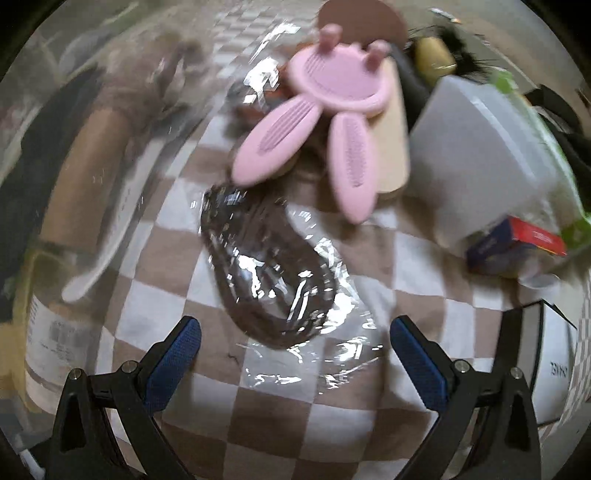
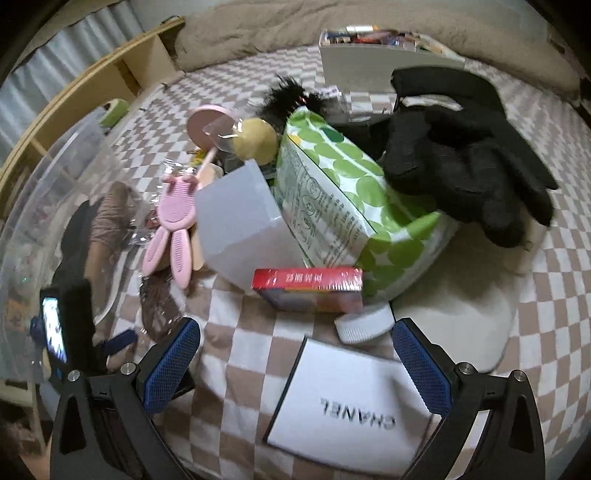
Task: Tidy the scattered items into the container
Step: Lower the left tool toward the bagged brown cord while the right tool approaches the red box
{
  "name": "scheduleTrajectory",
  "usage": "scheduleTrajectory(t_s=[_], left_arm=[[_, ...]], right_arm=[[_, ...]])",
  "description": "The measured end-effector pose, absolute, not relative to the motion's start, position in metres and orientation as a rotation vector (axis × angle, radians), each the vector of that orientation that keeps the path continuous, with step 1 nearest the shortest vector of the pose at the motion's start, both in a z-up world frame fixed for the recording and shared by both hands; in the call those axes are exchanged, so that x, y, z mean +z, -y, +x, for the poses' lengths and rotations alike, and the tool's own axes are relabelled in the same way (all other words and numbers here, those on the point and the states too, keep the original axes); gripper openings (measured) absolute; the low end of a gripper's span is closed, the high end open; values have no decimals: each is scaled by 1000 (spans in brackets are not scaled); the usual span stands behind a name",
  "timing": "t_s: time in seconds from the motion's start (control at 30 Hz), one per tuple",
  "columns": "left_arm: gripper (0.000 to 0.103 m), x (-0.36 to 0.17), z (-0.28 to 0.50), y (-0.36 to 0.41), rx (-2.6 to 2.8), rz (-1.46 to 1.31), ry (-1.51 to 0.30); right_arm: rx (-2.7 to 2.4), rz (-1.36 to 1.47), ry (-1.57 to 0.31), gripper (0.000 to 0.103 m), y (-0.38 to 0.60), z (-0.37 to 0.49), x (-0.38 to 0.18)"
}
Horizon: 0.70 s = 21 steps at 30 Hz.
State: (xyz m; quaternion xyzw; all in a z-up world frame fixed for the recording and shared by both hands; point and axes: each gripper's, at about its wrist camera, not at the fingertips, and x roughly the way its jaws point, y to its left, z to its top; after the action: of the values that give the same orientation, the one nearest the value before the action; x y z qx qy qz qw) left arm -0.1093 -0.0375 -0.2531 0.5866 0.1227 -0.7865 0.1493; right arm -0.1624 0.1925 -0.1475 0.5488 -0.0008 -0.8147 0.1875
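My left gripper [image 1: 295, 347] is open and empty, just above a dark item in a clear crinkly plastic bag [image 1: 273, 273] on the checkered bedsheet. A pink rabbit-shaped comb [image 1: 332, 110] lies beyond it. My right gripper [image 2: 295, 350] is open and empty over a white CHANEL box [image 2: 351, 402]. A clear plastic container [image 2: 55, 206] stands at the left with several items inside. Ahead lie a red box [image 2: 306, 284], a white lid [image 2: 364, 325], a translucent grey box [image 2: 240, 225], a green-dotted tissue pack [image 2: 343, 199] and black gloves [image 2: 469, 155].
A grey storage box [image 2: 369, 62] with small items stands at the back, by a beige blanket [image 2: 295, 26]. A wooden bed frame [image 2: 92, 85] runs along the left. The left gripper's body with a lit screen [image 2: 55, 328] is at the lower left.
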Motion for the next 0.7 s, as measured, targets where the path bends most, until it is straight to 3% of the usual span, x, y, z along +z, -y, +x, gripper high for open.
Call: scheduleTrajectory(t_s=[0.3, 0.57, 0.7], left_arm=[[103, -259, -116, 47, -2231, 1653, -409], [103, -270, -126, 45, -2183, 1635, -306], [103, -271, -125, 43, -2185, 1618, -271]], right_arm=[[-2308, 1597, -58, 103, -182, -185, -172], [-2318, 1647, -141, 103, -174, -194, -192], [-2315, 1674, -98, 103, -171, -197, -197]])
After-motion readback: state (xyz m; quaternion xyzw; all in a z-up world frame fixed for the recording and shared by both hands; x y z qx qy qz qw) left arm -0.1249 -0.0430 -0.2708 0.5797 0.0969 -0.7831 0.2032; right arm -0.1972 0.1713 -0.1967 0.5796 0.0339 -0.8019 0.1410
